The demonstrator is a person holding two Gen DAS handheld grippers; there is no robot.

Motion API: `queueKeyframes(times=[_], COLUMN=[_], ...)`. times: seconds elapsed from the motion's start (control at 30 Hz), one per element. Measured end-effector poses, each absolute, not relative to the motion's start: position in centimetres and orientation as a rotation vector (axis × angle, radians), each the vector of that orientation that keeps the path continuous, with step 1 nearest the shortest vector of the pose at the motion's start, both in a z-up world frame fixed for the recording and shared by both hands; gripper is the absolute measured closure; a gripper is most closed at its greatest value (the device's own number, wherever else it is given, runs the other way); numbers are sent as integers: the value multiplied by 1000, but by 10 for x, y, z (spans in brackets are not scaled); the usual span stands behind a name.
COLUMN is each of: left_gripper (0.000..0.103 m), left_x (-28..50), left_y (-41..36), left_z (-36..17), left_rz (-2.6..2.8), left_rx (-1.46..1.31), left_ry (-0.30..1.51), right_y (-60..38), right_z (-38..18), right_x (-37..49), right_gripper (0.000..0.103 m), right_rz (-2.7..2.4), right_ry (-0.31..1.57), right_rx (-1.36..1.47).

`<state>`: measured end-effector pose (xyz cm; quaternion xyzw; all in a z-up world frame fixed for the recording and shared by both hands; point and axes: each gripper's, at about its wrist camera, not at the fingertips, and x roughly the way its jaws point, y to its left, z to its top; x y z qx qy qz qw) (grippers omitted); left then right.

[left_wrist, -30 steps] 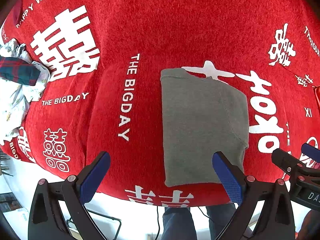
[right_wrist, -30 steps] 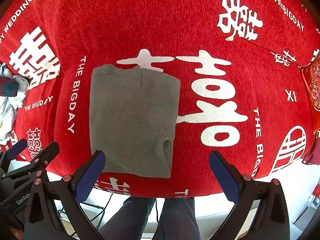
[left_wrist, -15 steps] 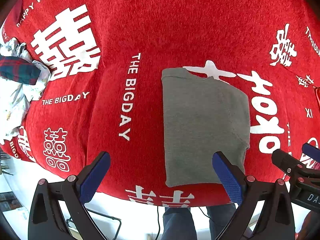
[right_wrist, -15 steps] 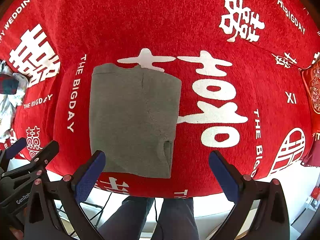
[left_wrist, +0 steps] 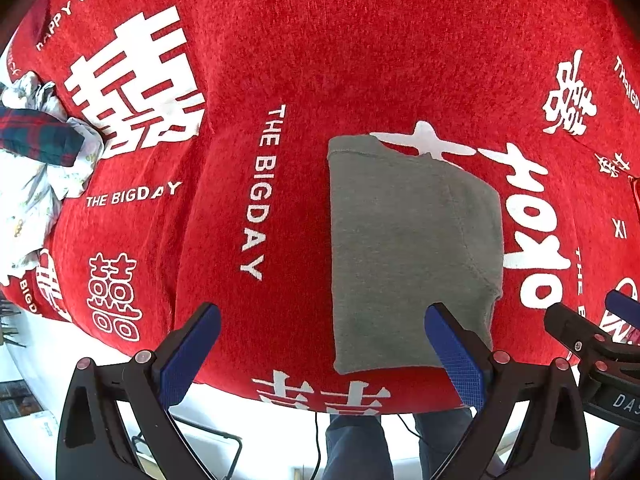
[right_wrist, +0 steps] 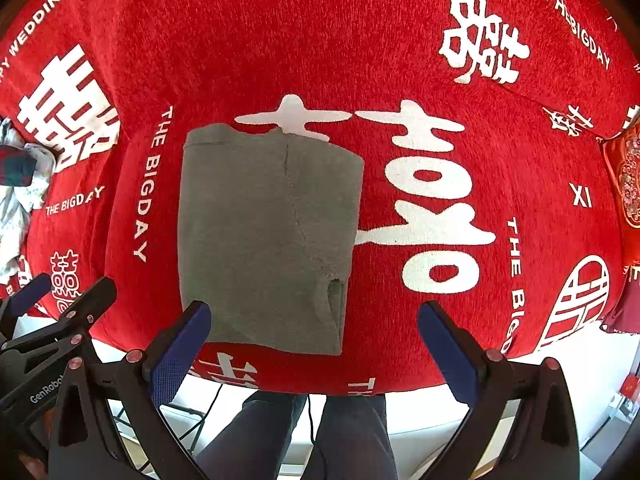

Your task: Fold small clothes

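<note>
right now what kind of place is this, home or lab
Probably a home-style folding station set up for recording. A table under a red wedding-print cloth holds a folded grey garment, with a heap of unfolded clothes at the far left.

We seem to be in a home: the bench wears a red wedding cloth printed with double-happiness signs and "THE BIG DAY", a heap of unfolded laundry lies at its left end, and a red embroidered cushion sits at the right.
</note>
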<state>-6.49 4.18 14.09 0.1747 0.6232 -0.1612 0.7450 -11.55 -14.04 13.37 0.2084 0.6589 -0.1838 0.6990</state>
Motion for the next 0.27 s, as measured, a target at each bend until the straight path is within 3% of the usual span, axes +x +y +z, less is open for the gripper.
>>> queueKeyframes(times=[0.27], left_gripper=[1], left_x=[-66], left_y=[44], left_z=[144], left_rz=[-379], left_rx=[360], left_ry=[1328], right_y=[-135], right_z=[131], right_x=[-118], right_gripper=[0], right_rz=[-439], right_ry=[1462], right_rx=[446])
